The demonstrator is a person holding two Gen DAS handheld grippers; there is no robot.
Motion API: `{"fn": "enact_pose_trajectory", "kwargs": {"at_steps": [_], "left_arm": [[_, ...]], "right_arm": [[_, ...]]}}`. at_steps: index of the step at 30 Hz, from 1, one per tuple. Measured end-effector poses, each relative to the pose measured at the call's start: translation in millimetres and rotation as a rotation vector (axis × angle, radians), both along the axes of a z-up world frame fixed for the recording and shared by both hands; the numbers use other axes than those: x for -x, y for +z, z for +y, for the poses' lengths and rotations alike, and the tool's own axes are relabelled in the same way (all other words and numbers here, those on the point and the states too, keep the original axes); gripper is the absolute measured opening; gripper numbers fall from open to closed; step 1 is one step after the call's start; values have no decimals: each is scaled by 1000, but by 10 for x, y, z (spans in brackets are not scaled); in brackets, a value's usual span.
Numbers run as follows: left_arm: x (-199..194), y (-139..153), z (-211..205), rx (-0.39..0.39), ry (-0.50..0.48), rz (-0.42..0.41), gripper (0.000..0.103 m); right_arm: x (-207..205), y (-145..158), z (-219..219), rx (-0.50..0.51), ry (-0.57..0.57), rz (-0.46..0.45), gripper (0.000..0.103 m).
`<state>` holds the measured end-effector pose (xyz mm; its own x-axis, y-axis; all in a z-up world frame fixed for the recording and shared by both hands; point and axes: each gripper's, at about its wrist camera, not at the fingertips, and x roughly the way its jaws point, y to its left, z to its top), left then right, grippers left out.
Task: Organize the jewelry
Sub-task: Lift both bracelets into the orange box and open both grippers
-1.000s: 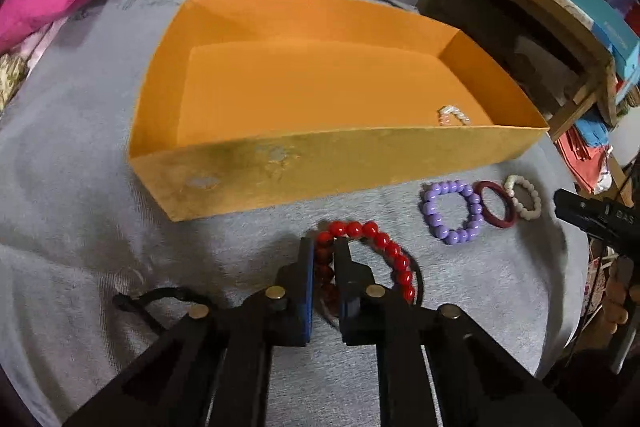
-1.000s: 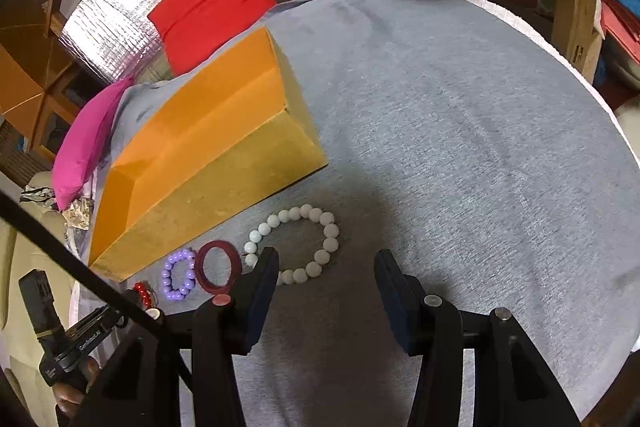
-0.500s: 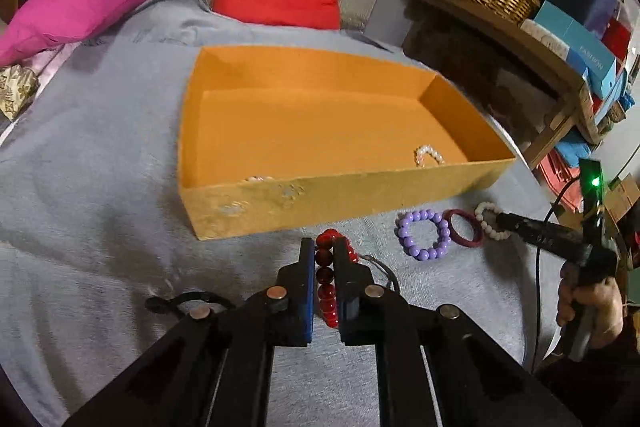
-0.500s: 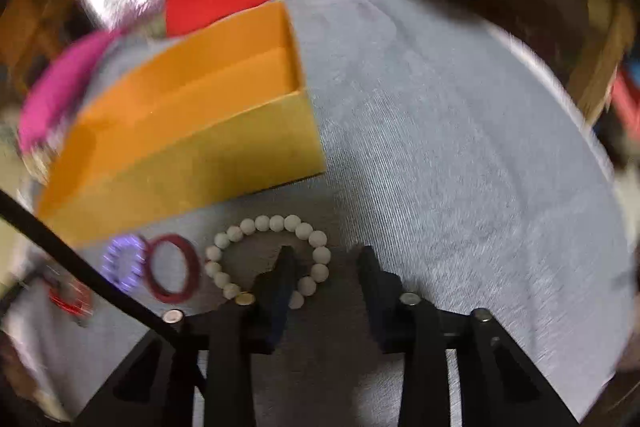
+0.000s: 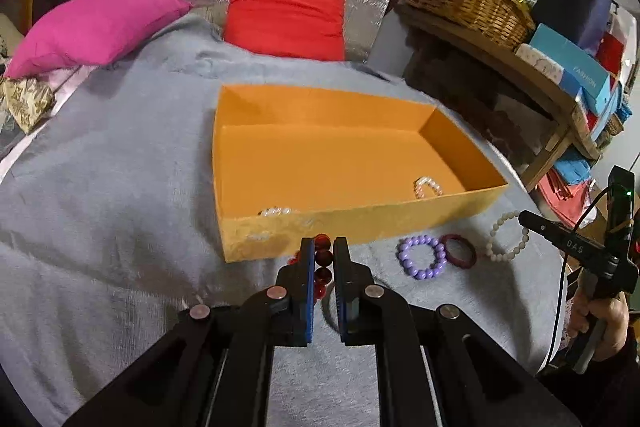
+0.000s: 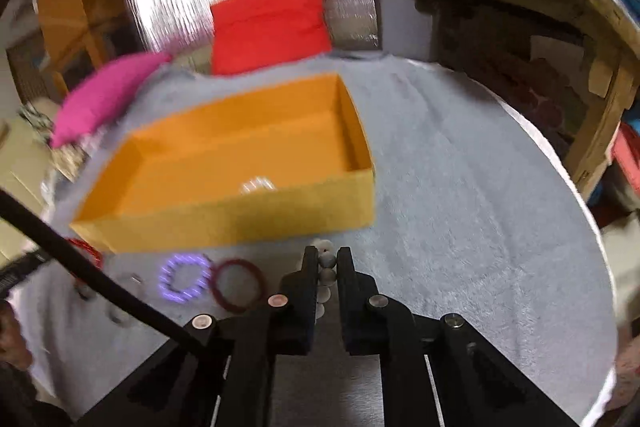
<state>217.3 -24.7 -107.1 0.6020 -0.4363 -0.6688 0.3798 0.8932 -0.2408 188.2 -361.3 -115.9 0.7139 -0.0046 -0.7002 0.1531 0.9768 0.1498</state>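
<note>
My left gripper [image 5: 323, 245] is shut on a red bead bracelet [image 5: 322, 259], lifted just in front of the orange box [image 5: 360, 223]. My right gripper [image 6: 328, 254] is shut on a white bead bracelet [image 6: 327, 269], which hangs off the cloth near the box's front wall [image 6: 240, 223]; in the left wrist view that bracelet [image 5: 505, 237] dangles from the right gripper's tip. A purple bead bracelet [image 5: 422, 256] and a dark red bangle [image 5: 460, 249] lie on the grey cloth between the two grippers. Inside the box lie two pale bead pieces [image 5: 427, 187] [image 5: 275, 211].
A pink pillow [image 5: 92, 29] and a red cushion [image 5: 286, 17] sit behind the box. A wooden shelf with a wicker basket [image 5: 470, 1] and boxes stands at the right. A hand [image 5: 600, 319] holds the right gripper's handle at the cloth's right edge.
My right gripper closed on the white bracelet and lifted it toward the box. My left gripper rose with the red bracelet off the cloth.
</note>
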Motion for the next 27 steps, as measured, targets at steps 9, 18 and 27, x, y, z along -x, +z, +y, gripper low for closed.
{"fn": "enact_pose_trajectory", "kwargs": {"at_steps": [9, 18, 27], "left_arm": [[52, 155, -78, 25, -20, -80, 9], [-80, 296, -188, 27, 6, -143, 9], [-461, 250, -395, -27, 30, -157, 9]], "right_arm": [[19, 221, 57, -85, 19, -124, 10], [-57, 506, 133, -124, -4, -257, 10], [-467, 467, 173, -156, -35, -259, 10]]}}
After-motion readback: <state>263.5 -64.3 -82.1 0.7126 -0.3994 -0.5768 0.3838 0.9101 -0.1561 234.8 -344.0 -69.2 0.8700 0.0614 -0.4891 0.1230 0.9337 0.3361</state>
